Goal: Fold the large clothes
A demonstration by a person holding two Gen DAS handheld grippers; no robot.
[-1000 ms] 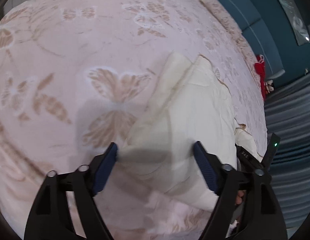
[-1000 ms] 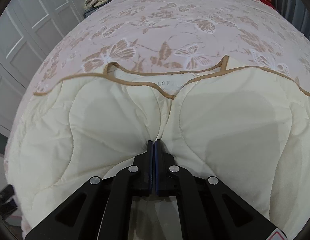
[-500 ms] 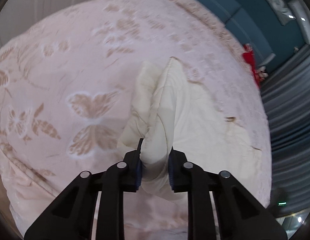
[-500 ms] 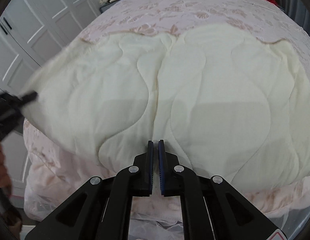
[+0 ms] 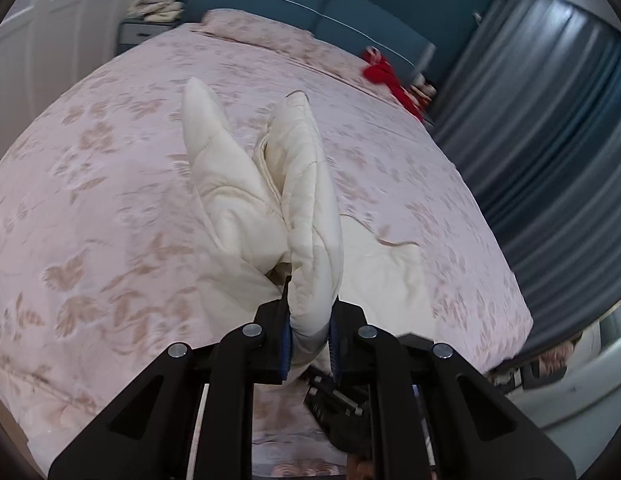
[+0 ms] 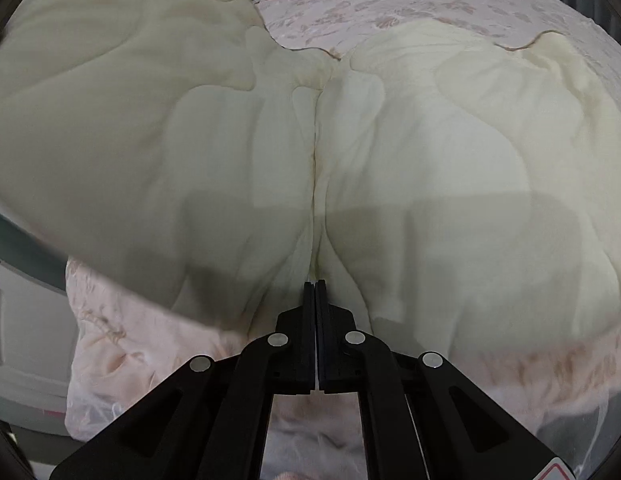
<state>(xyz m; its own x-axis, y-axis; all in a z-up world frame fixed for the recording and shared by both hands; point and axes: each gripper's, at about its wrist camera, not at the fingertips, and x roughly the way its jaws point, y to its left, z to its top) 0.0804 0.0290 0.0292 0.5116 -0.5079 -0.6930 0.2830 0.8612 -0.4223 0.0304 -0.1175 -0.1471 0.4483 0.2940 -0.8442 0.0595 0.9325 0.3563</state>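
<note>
A cream quilted garment [image 5: 306, 200] lies on the pink butterfly bedspread [image 5: 110, 160]. My left gripper [image 5: 310, 308] is closing on a thick fold of it, pads pressing the cloth, and the held fold stands up off the bed in two puffy flaps. In the right wrist view the garment [image 6: 430, 160] fills most of the picture. My right gripper [image 6: 315, 282] is shut on its near edge, where a crease runs straight into the tips. The garment's left part [image 6: 110, 100] hangs raised and blurred above the bedspread [image 6: 350, 0].
A red item [image 5: 386, 76] lies near the bed's far right corner. Grey-blue curtains [image 5: 550, 140] hang on the right and a teal headboard [image 5: 350, 12] stands behind. White wardrobe doors [image 5: 50, 20] and a side table with piled cloth [image 5: 158, 2] are at the far left.
My left gripper went from wide open to clamped on the garment's fold, then rose and rolled, lifting it. In the right view the garment's left side has swung upward.
</note>
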